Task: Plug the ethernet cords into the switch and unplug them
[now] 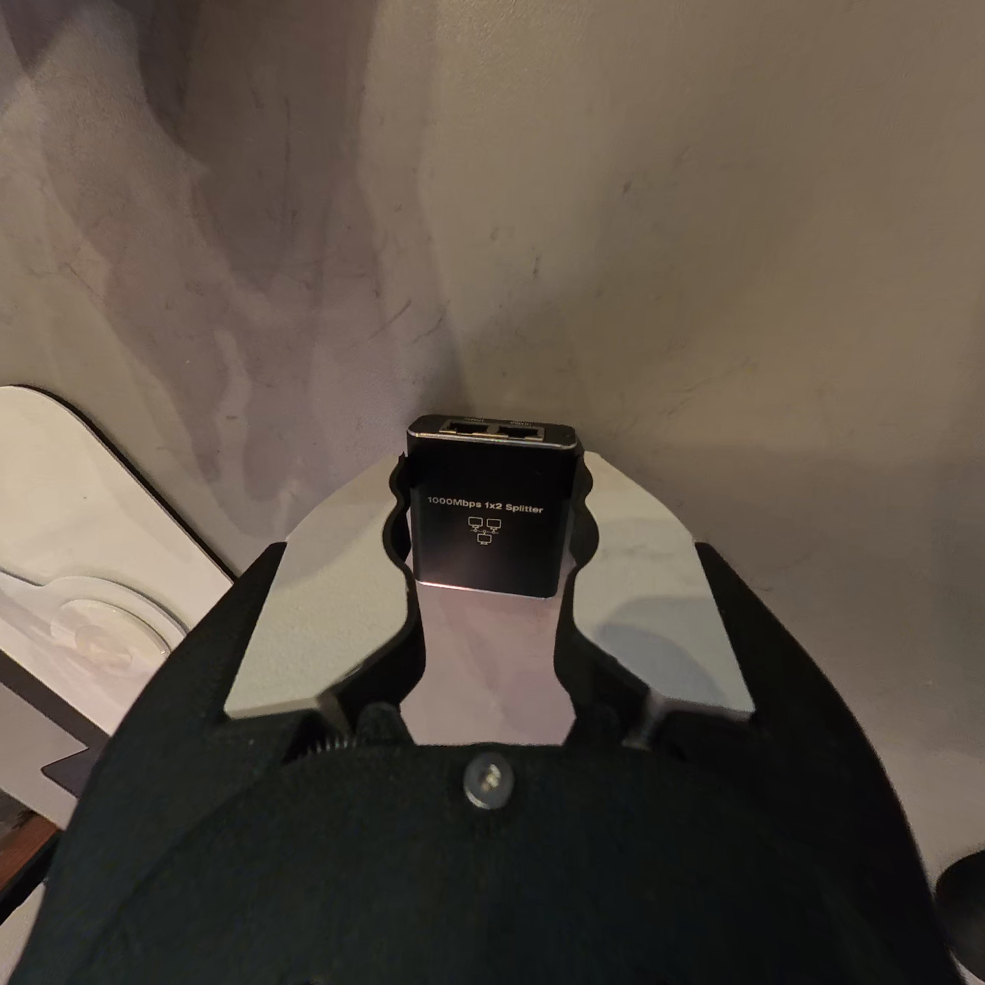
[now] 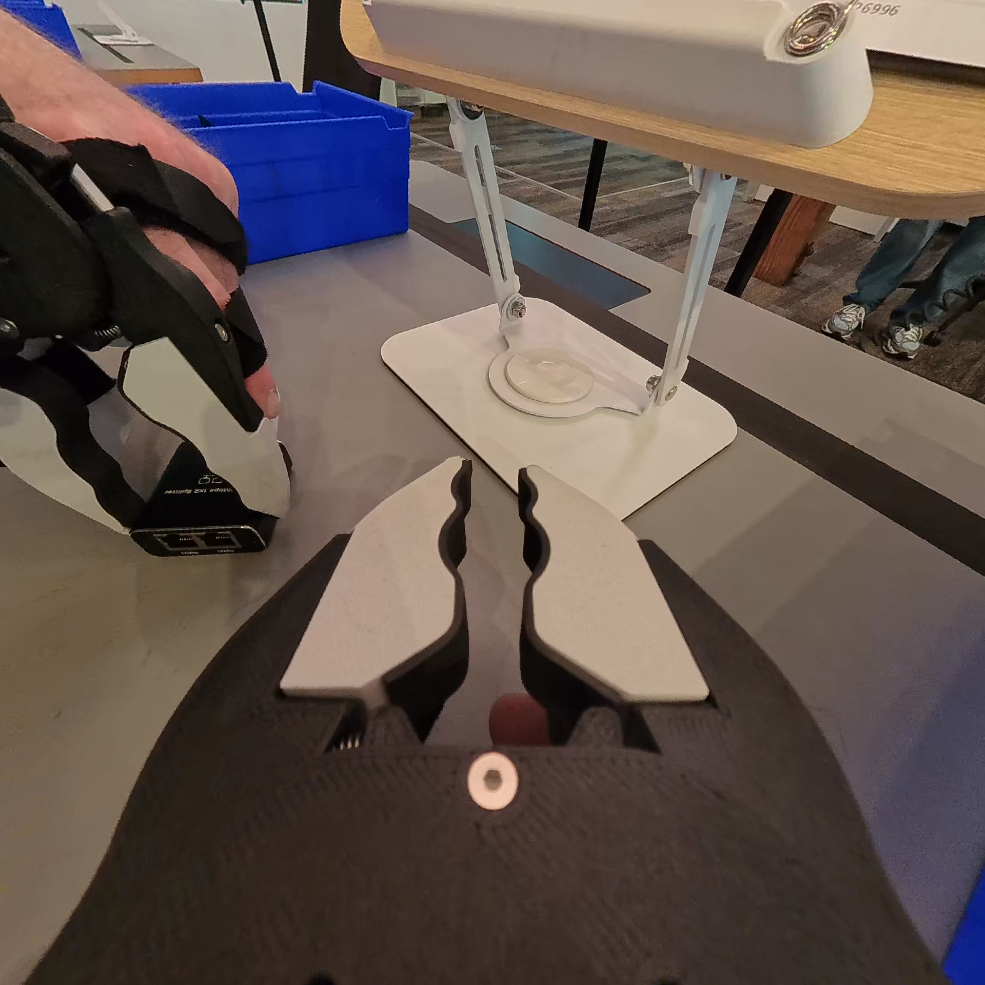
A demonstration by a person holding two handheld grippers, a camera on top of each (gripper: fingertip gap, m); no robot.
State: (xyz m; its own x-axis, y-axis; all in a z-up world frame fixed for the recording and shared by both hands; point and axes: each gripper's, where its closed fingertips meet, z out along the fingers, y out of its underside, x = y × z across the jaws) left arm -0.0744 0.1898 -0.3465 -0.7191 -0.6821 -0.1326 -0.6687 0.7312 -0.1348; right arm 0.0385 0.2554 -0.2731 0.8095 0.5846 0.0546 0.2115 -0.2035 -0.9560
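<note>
Fig. Black mount of my right gripper (image 2: 494, 474), fingers slightly apart on nothing.
My left gripper (image 1: 491, 469) clamped the black switch (image 1: 487, 527) by its sides, long axis along the fingers, both ports beyond the tips; no cords showed.

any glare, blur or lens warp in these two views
Left wrist view: dim, warm light; a pale sheen on the near edge of the black switch; a soft shadow on the grey table; the white stand base bows at the edge. Right wrist view: brighter; the wooden shelf curves from the wide lens; the left gripper and hand are slightly soft.
</note>
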